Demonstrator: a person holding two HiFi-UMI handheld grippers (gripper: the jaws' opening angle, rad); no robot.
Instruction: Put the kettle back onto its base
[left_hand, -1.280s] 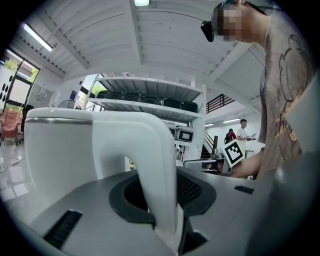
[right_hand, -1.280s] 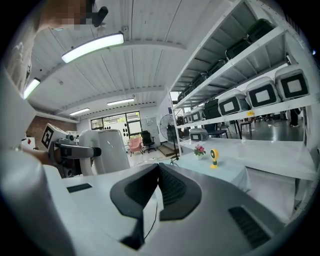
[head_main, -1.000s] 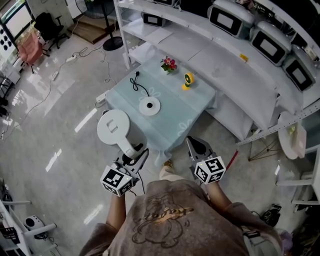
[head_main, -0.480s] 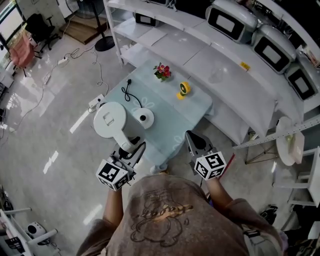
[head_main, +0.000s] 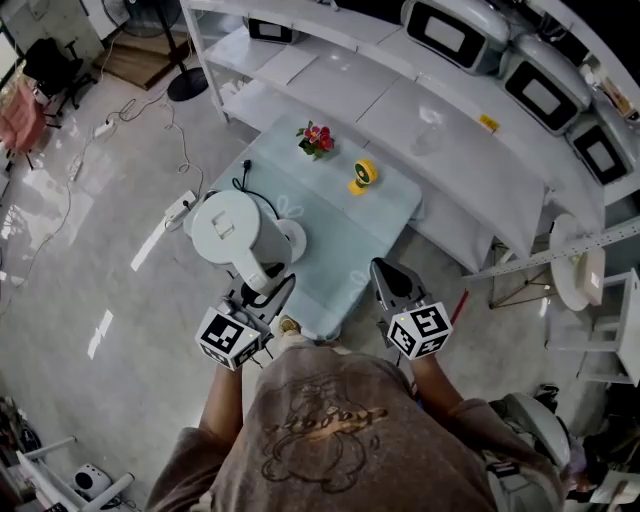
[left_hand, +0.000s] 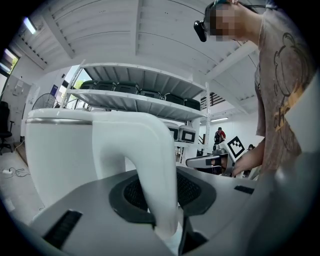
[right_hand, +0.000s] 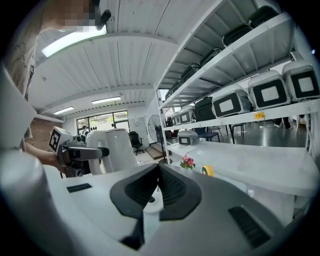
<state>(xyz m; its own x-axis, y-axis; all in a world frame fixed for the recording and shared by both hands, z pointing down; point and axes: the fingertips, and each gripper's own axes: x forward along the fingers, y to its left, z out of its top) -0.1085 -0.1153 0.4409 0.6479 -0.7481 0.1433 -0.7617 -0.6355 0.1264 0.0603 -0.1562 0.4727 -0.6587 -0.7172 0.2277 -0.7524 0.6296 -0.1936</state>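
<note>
The white kettle (head_main: 232, 232) hangs over the near-left part of the pale blue table (head_main: 345, 225), carried by its handle (left_hand: 150, 165). My left gripper (head_main: 264, 287) is shut on that handle, which fills the gap between the pads in the left gripper view. The round white base (head_main: 294, 240) lies on the table, mostly hidden behind the kettle's right side; its black cord (head_main: 243, 184) runs off to the far left. My right gripper (head_main: 386, 277) sits at the table's near edge, shut with nothing in it. The right gripper view shows the kettle (right_hand: 118, 147) to its left.
A small pot of red flowers (head_main: 315, 138) and a yellow round object (head_main: 362, 175) stand at the table's far side. White shelving (head_main: 420, 110) with grey cases runs behind the table. A power strip (head_main: 182, 208) and cables lie on the floor to the left.
The left gripper has carried the kettle forward and to the right, from beside the table to over its near-left part, against the base. The right gripper has advanced to the table's edge.
</note>
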